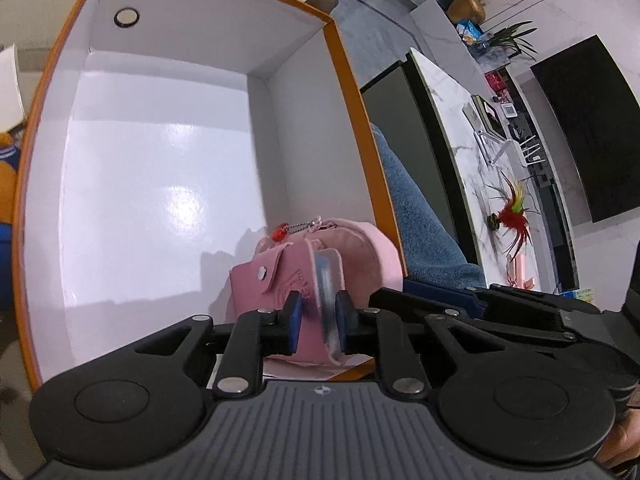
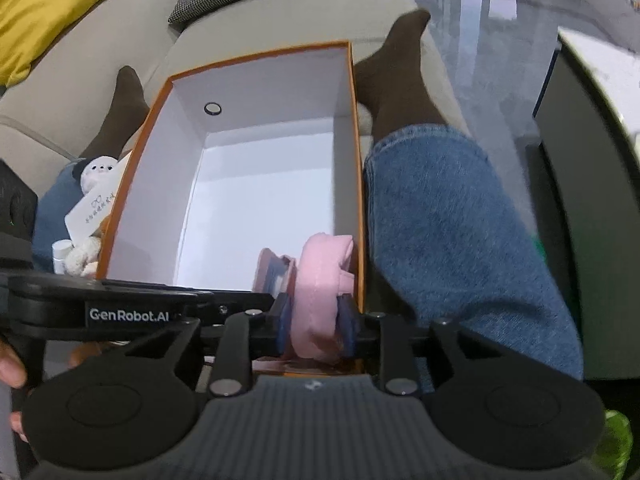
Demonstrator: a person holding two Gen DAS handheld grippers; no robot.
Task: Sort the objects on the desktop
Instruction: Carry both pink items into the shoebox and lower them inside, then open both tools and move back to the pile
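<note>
"GenRobot.AI" in white letters on the black left gripper (image 2: 132,314), left of the right claw. White card (image 2: 94,210) farther left carries print too small to read.

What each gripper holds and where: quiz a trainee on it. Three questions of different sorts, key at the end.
1. True or false: the left gripper is open and holds nothing.
2. The right gripper is shut on: A) a white card, B) the pink pouch, C) a plush toy.
3. Fill in: the inside of the orange box is ____.

Key
1. False: it is shut on the pink card holder, held inside the box.
2. B
3. white
</note>
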